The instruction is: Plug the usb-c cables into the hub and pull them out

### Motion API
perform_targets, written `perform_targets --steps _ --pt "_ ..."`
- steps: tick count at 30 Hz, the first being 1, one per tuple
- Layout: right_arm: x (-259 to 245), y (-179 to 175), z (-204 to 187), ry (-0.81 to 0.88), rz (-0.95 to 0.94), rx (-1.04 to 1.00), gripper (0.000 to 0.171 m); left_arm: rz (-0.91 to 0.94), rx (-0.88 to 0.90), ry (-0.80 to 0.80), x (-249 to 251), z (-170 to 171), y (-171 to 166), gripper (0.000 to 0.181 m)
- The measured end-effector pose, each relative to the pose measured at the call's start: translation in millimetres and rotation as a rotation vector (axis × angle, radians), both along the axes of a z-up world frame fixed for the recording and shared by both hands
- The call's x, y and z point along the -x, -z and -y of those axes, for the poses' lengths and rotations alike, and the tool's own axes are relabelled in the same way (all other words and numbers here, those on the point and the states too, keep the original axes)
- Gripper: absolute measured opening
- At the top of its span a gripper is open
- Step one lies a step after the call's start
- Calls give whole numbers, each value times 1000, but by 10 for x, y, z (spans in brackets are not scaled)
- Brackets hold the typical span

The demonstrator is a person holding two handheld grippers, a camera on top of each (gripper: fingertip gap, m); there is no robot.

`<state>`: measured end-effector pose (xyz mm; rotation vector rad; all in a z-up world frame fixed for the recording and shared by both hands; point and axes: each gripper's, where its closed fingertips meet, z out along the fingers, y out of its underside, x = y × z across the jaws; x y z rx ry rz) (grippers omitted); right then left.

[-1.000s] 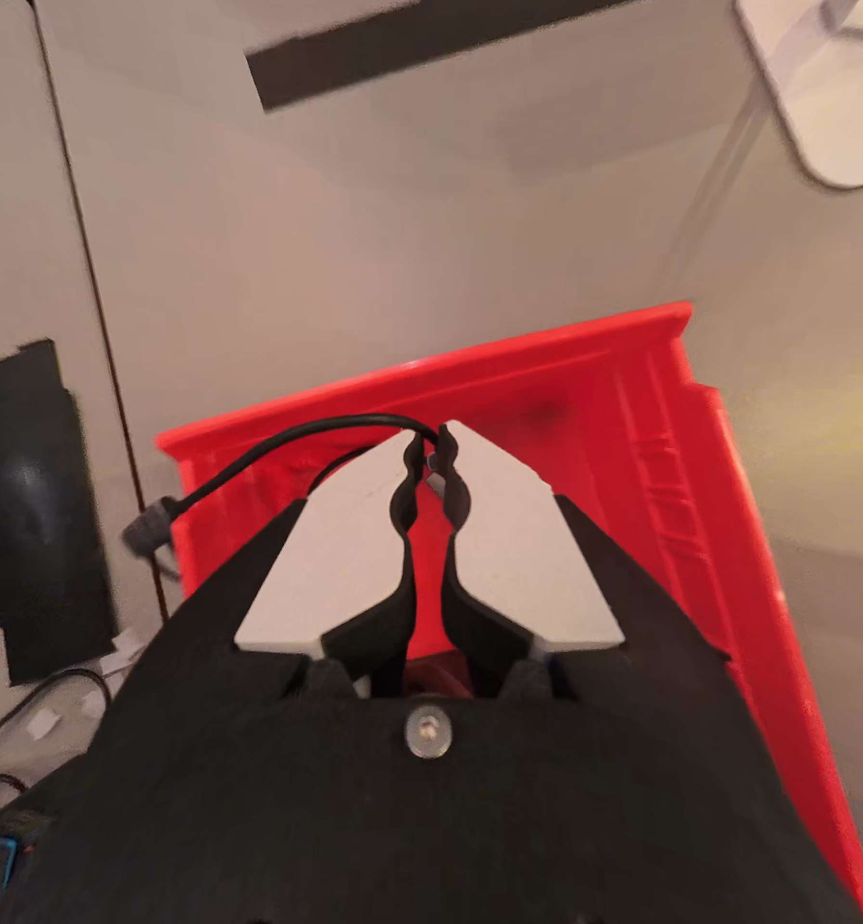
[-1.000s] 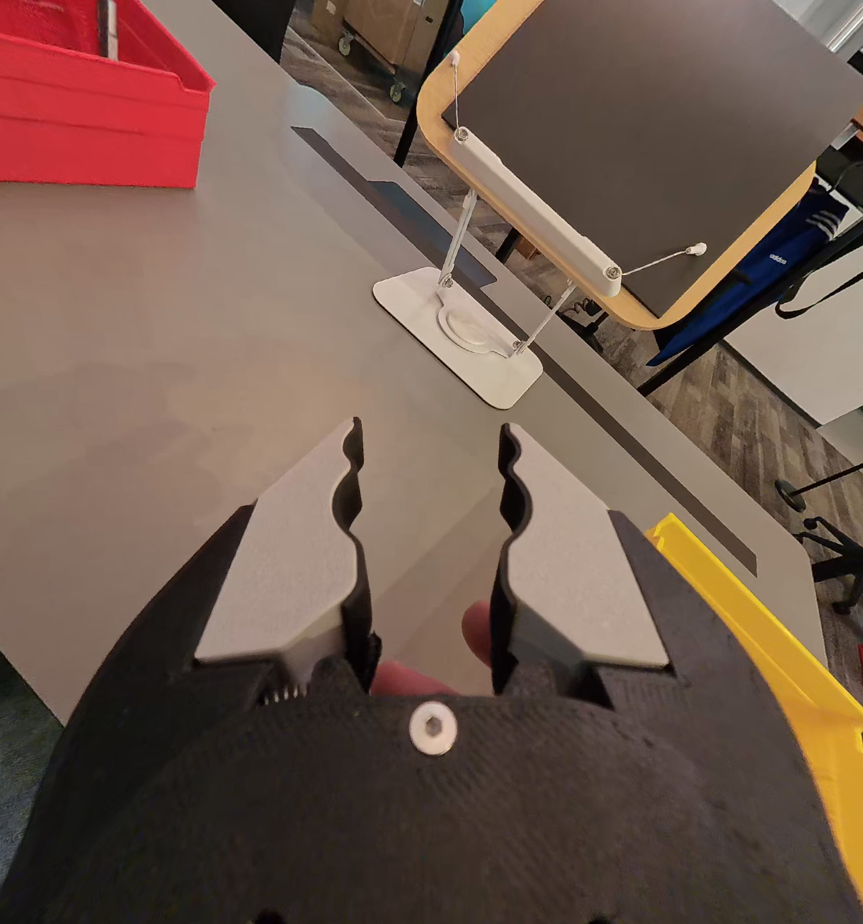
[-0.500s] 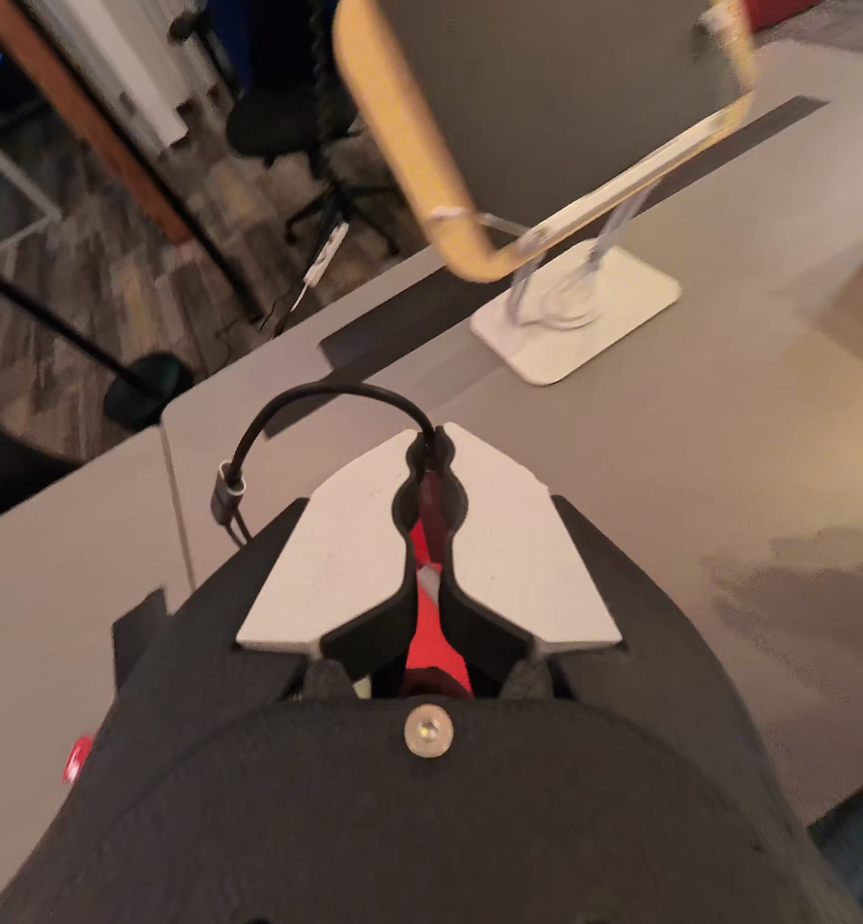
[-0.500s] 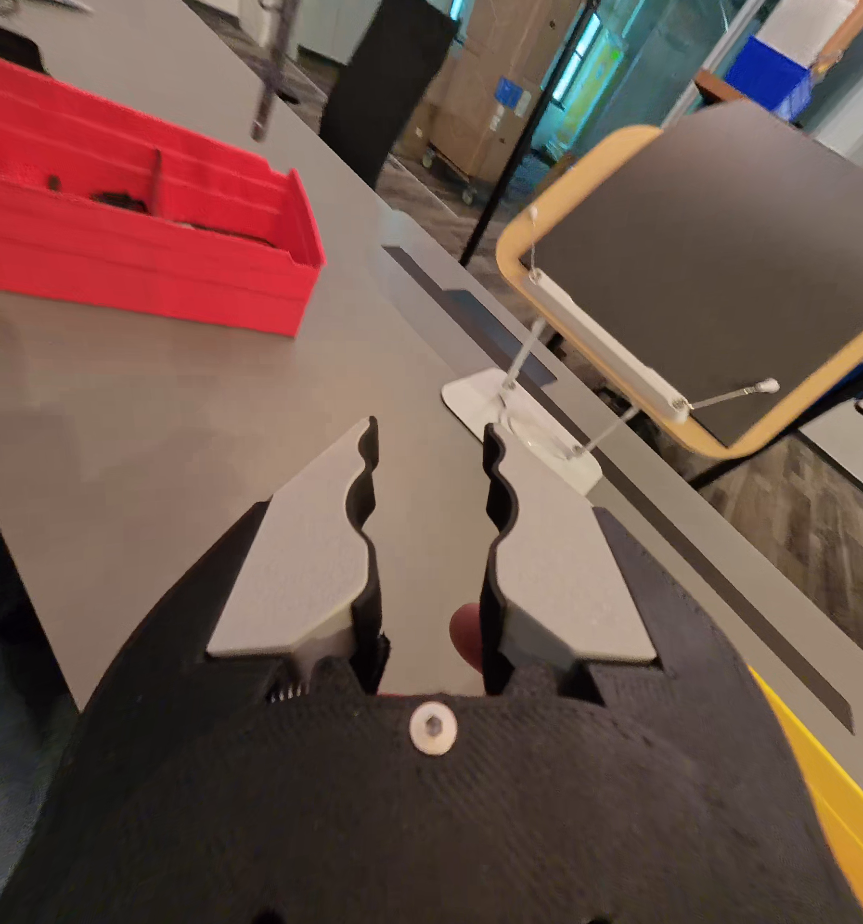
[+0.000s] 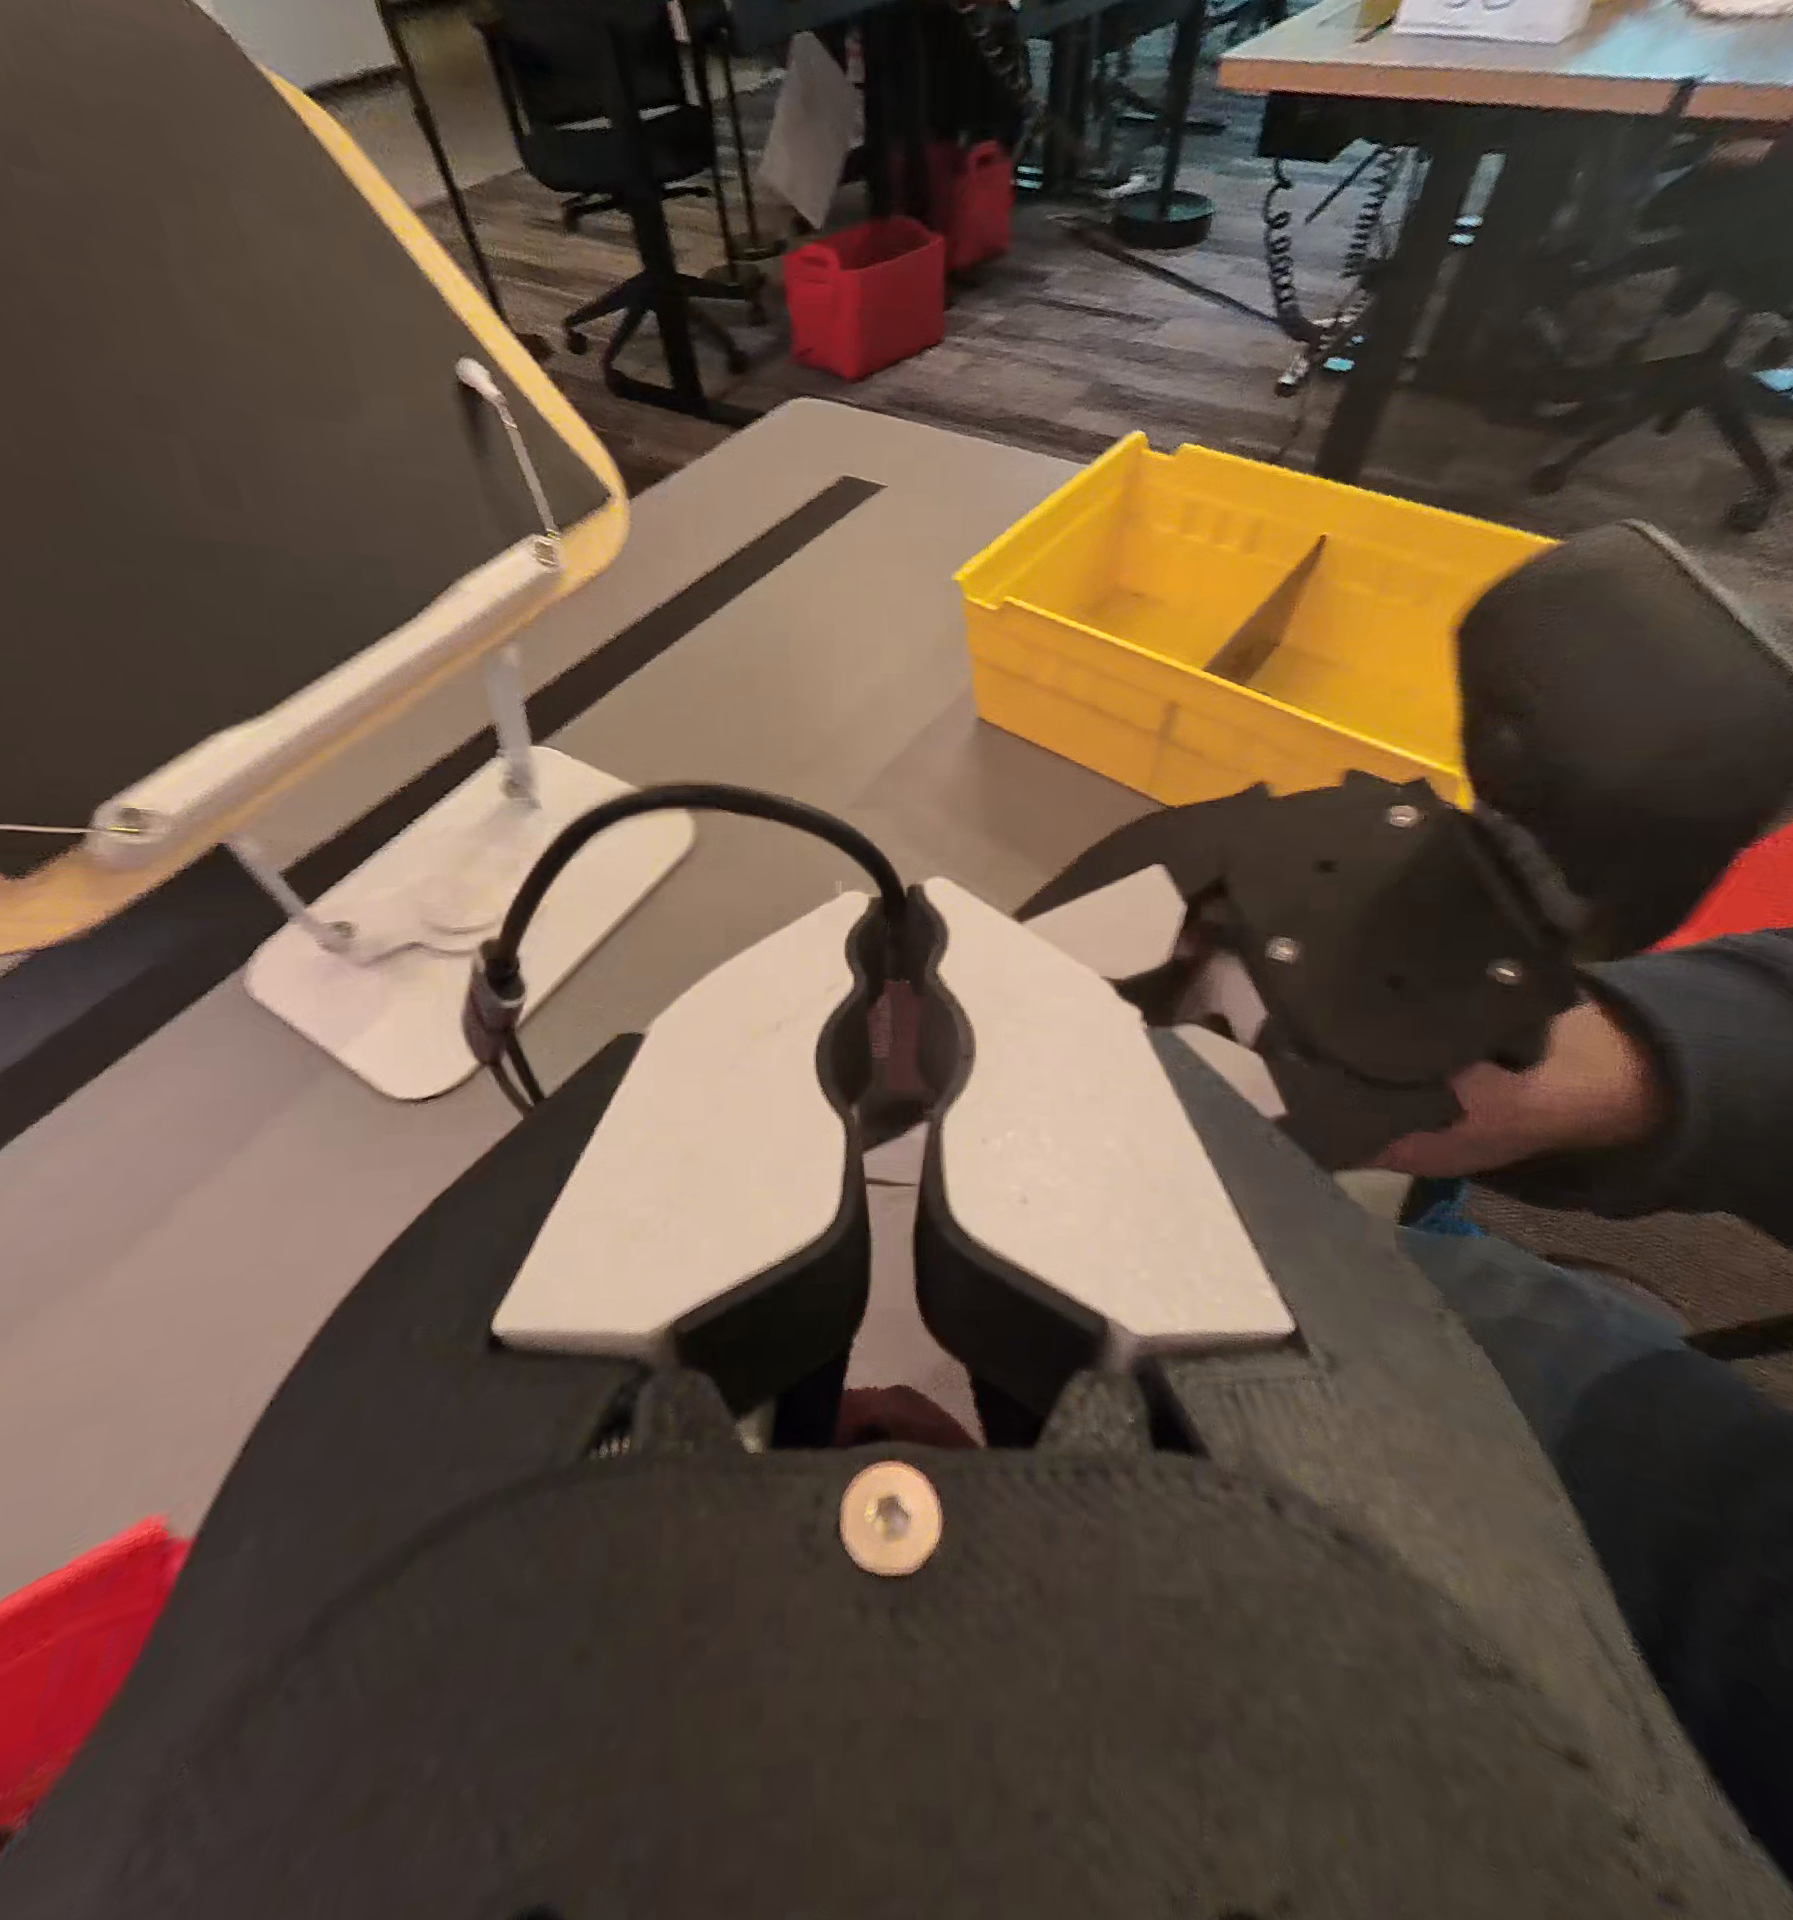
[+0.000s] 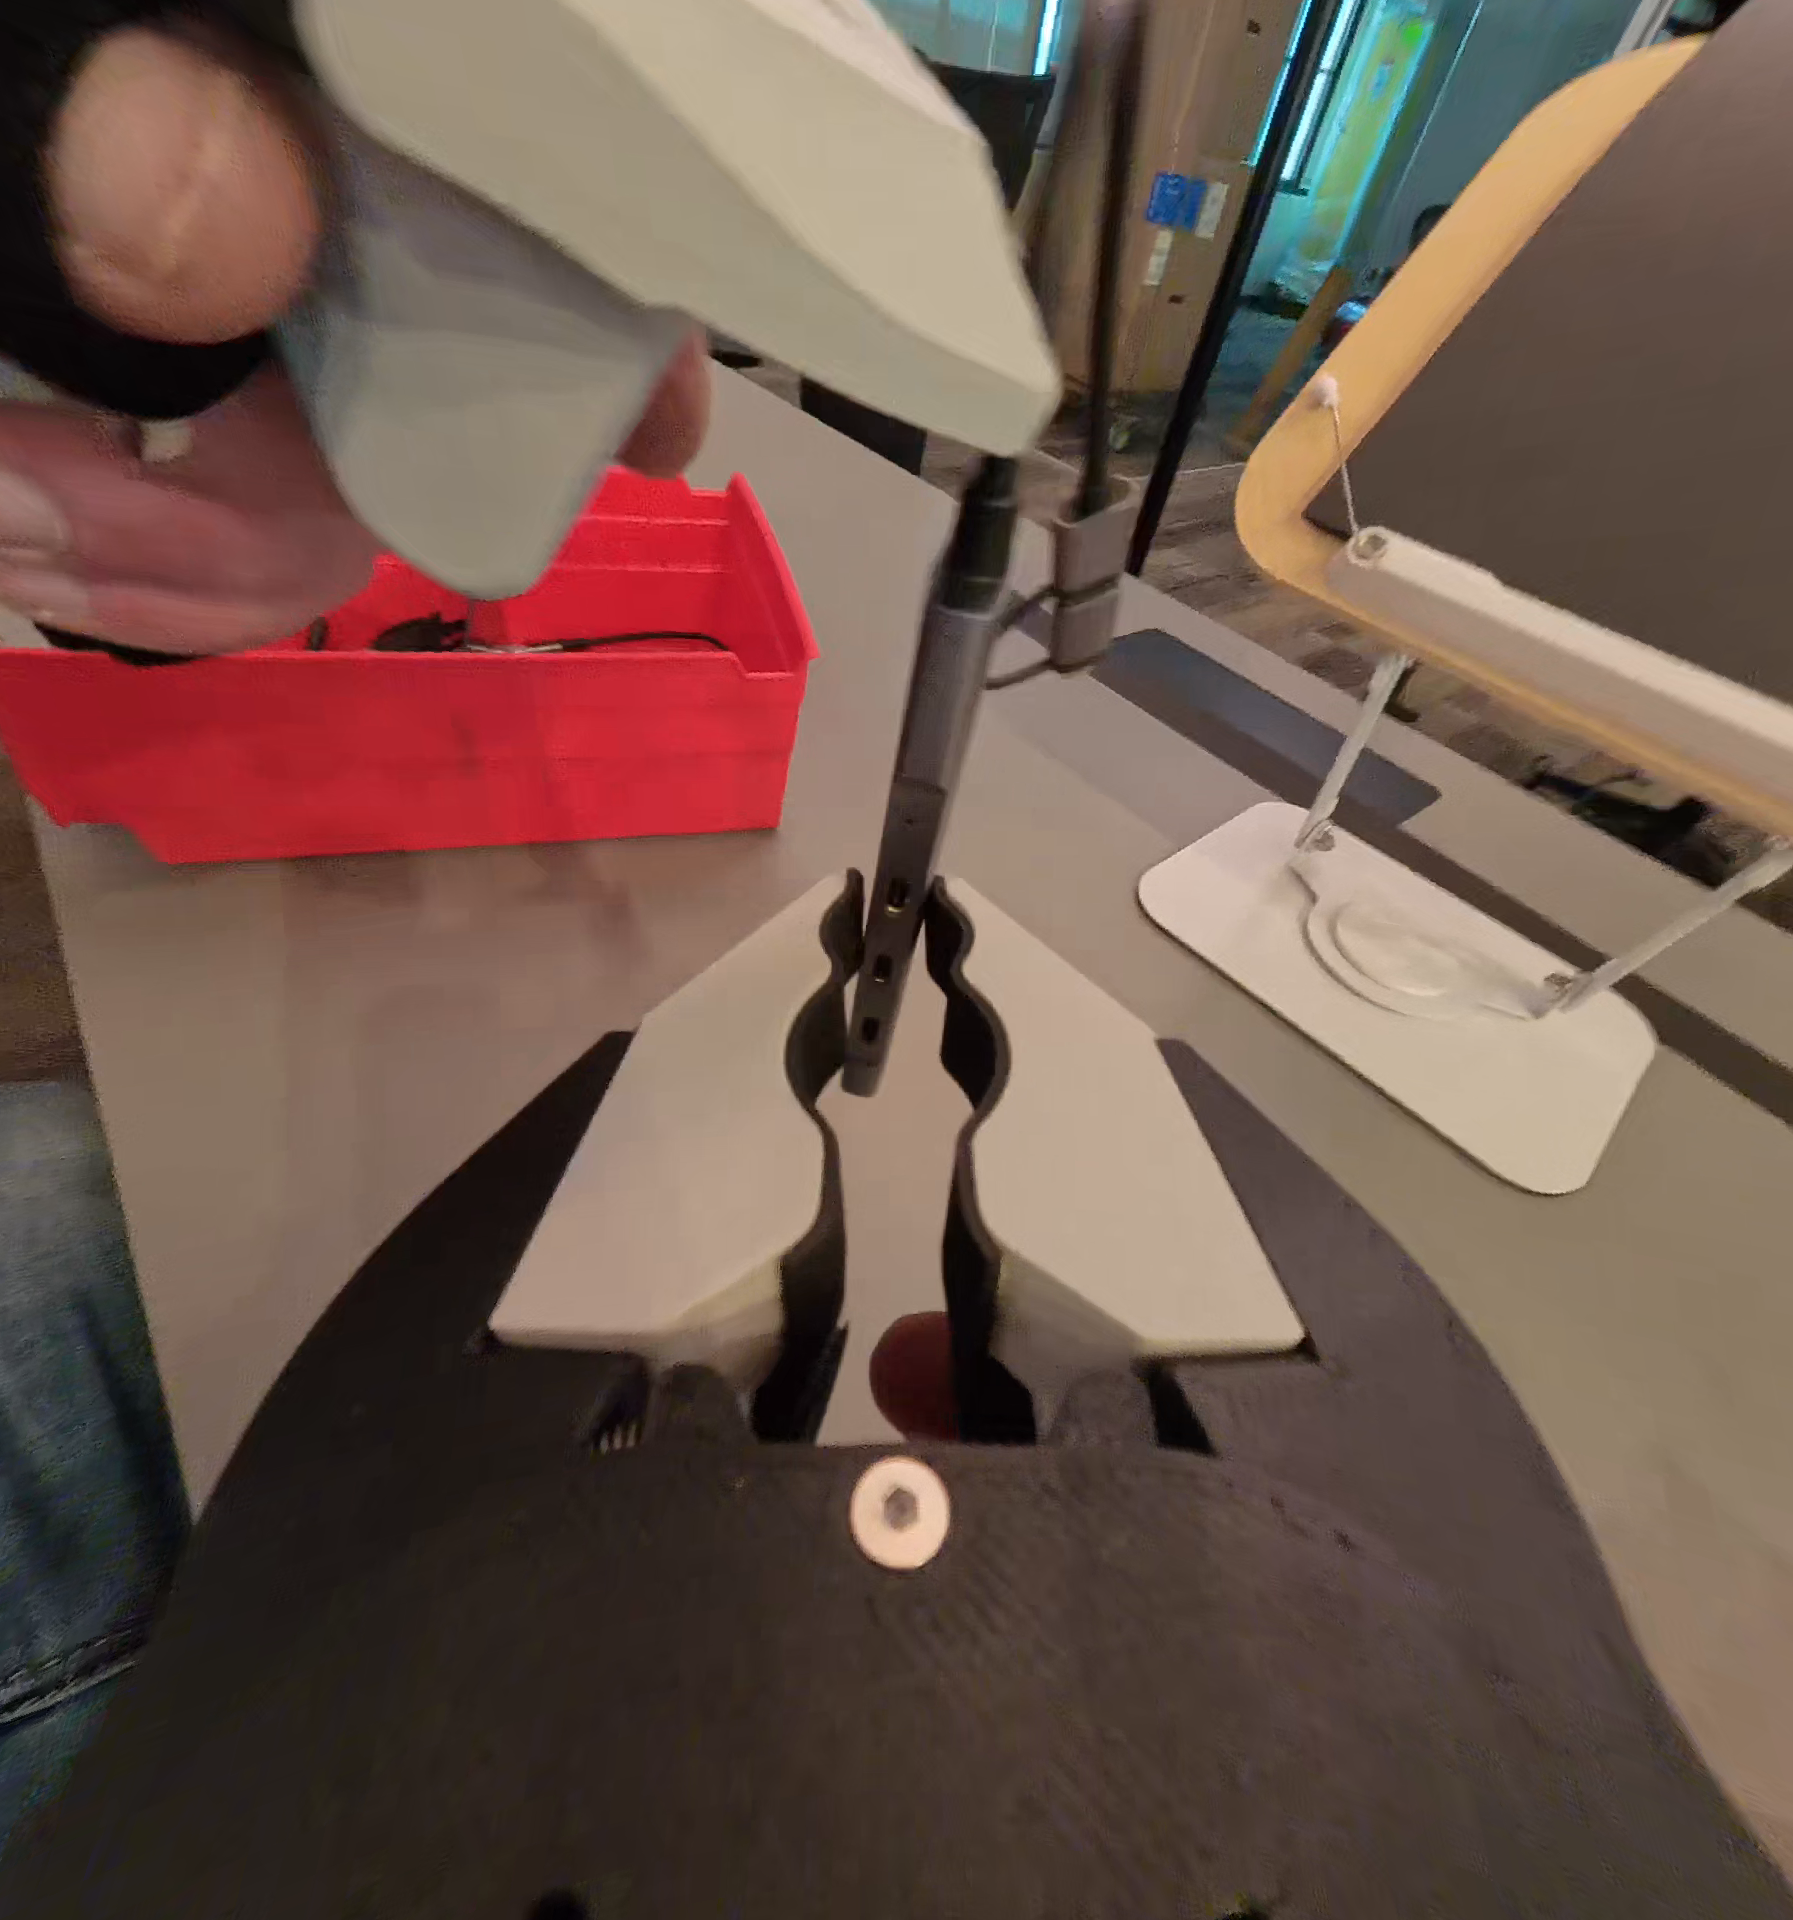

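Right wrist view: slim grey hub [image 6: 928, 727] hanging end-down into the right tongs [image 6: 894, 904].

Nearly closed round the hub's lower end, a row of small ports facing the camera; cannot tell whether actually pinching or just short of touching. Above the fingertips, hung by its black lead [image 5: 684, 805] from the left tongs [image 5: 897, 935], clenched on that lead, the slack arching up and over to a plug [image 5: 492, 1003] dangling just left of those fingers. Likely light and rigid in the body, smooth-sided and apt to swing or twist on the floppy lead. Best gripped flat across the two broad faces, clear of the ports. Farther off, left of the right tongs, red bin [image 6: 404, 748] with more cables; beyond the left tongs, to their right, yellow bin [image 5: 1079, 665].
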<state>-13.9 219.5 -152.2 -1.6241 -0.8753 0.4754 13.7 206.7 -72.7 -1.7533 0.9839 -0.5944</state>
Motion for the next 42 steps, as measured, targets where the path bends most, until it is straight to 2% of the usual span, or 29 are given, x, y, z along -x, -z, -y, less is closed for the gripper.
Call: perform_targets --steps 3,6,9,11,15,19,23,24,27,29,37,42 --pt "-79 112 44 -59 -41 84 6 -18 -4 9 -15 53 100 3" --pt "-189 205 89 -105 -79 192 6 -19 32 31 115 138 169 31" --pt "-321 366 122 -133 -77 288 6 -85 5 -28 552 133 182 42" --pt "-401 507 167 -151 -55 352 6 -207 -71 -165 1120 -21 226 42" --pt "-522 714 258 -200 -76 498 6 -436 -43 -488 2598 -347 494 47" --pt "-618 939 228 -184 -43 597 6 -591 114 -718 3936 -414 964 51" --pt "-644 1170 170 -136 16 647 6 -679 320 -837 4724 -266 1493 50" --pt "-643 1221 160 -127 37 648 6 -682 333 -850 4807 -242 1566 47" --pt "-636 1341 140 -100 109 629 9 -622 397 -856 4822 -143 1720 22" --pt "-610 1384 145 -93 143 616 18 -598 393 -884 4821 -113 1731 19" --pt "-601 1358 103 -67 192 533 28 -591 391 -914 4772 114 1728 17" --pt "-666 1243 80 -38 163 449 31 -609 260 -816 4603 229 1524 36"
